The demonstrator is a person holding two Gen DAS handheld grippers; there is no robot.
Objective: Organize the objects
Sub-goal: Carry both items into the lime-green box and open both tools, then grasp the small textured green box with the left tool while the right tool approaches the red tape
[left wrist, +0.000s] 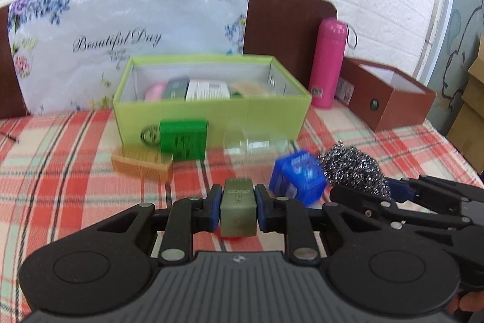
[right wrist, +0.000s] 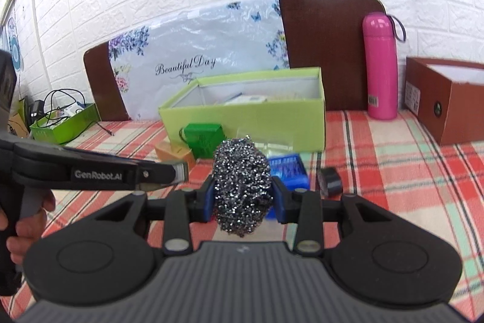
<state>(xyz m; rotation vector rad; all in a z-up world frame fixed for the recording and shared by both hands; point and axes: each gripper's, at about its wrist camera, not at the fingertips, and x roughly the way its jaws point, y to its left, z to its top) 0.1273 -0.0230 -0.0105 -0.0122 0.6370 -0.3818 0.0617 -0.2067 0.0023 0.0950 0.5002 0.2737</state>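
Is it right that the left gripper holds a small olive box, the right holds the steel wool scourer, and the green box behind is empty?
Not empty. The left wrist view shows packets inside the green box. The left gripper does hold the small olive box, and the right gripper the steel wool scourer.

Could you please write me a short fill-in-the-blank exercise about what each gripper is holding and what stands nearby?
1. The right gripper is shut on a ball of steel ____.
2. The left gripper is shut on a small olive-grey ____.
3. The open box that already holds several items is light ____.
4. The bottle standing by the headboard is ____.

Missing words: wool; box; green; pink
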